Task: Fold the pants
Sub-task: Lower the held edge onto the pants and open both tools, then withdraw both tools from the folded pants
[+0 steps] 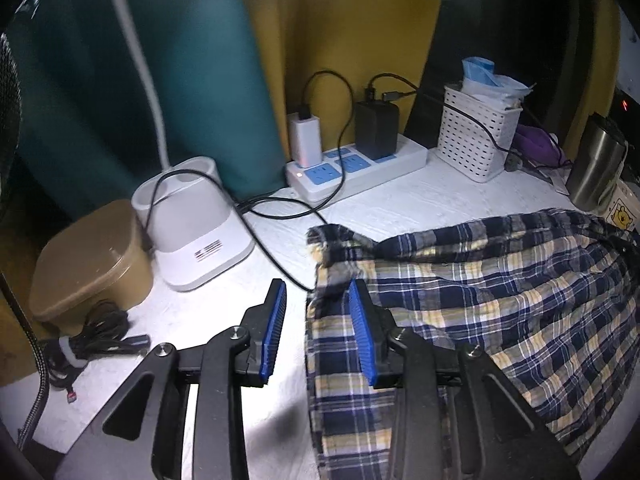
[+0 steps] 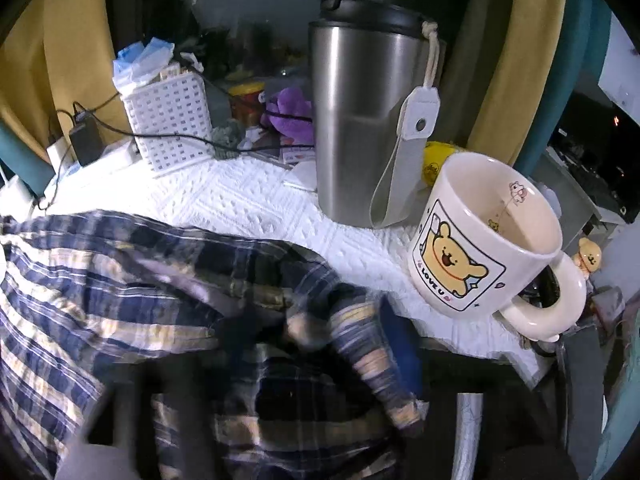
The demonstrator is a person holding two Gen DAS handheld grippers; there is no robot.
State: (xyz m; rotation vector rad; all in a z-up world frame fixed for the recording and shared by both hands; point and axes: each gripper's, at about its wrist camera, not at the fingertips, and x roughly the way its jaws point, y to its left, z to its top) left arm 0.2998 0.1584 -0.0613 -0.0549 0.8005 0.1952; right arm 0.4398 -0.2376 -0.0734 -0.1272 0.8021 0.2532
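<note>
Navy, white and yellow plaid pants point(image 1: 480, 304) lie bunched on the white textured table cover point(image 1: 400, 208). My left gripper point(image 1: 318, 320) is open, with blue pads; its right finger point(image 1: 362, 336) rests over the pants' left edge, its left finger over bare cover. In the right wrist view the pants point(image 2: 120, 288) fill the lower left, blurred. My right gripper point(image 2: 320, 336) is mostly covered by plaid cloth; one blue pad point(image 2: 400, 344) shows beside a bunched fold, so its state is unclear.
A power strip point(image 1: 356, 168) with chargers and cables, a white lamp base point(image 1: 196, 224), a tan box point(image 1: 92, 264) and a white basket point(image 1: 476, 132) stand behind. A steel tumbler point(image 2: 368, 120) and a bear mug point(image 2: 488, 240) stand close at the right.
</note>
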